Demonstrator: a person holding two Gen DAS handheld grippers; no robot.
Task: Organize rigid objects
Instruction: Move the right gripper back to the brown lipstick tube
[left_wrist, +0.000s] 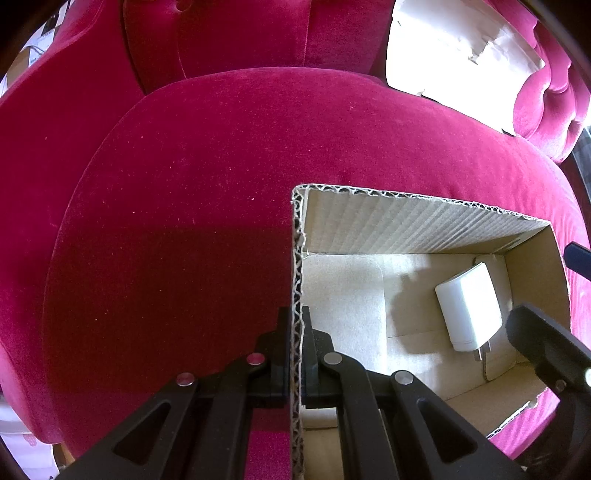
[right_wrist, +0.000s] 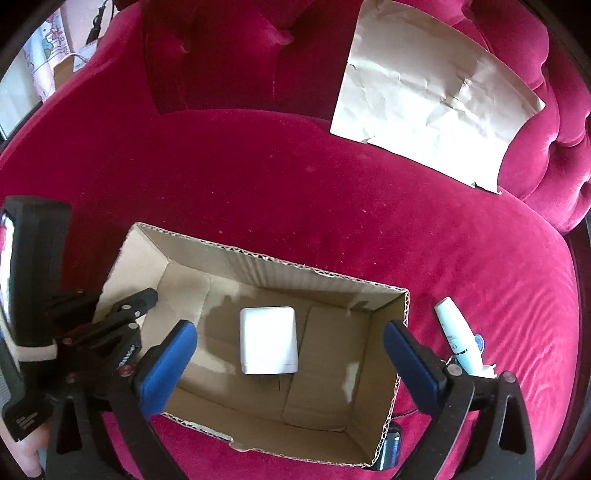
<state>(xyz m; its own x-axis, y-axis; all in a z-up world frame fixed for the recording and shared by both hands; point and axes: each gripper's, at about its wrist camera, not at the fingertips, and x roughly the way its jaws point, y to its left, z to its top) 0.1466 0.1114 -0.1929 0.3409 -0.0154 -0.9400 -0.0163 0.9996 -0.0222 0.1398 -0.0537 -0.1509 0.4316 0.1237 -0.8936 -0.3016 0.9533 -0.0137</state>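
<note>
In the left wrist view, the left gripper (left_wrist: 294, 325) sits at the lower centre of the frame, its black fingers (left_wrist: 282, 332) pinched tight on the left wall of the cardboard box (left_wrist: 406, 225), one finger outside and one inside the corrugated edge. In the right wrist view, the right gripper (right_wrist: 290, 354) hangs over the open box with its blue-padded fingers (right_wrist: 173, 354) spread wide, holding nothing; one finger shows at lower left of the frame and the other at lower right, by the box's right wall.

On the box floor lies a white charger (right_wrist: 267, 339), flat, near the middle of the frame; in the left wrist view it appears at the right, its metal prongs pointing toward the bottom of the frame.

Outside the box, just beside its right wall, a white tube (right_wrist: 458, 339) lies on the red velvet sofa (right_wrist: 295, 177). A dark object at the box's lower right corner is too hidden to name. A crumpled sheet of brown paper (right_wrist: 424, 92) rests against the sofa back at upper right.
</note>
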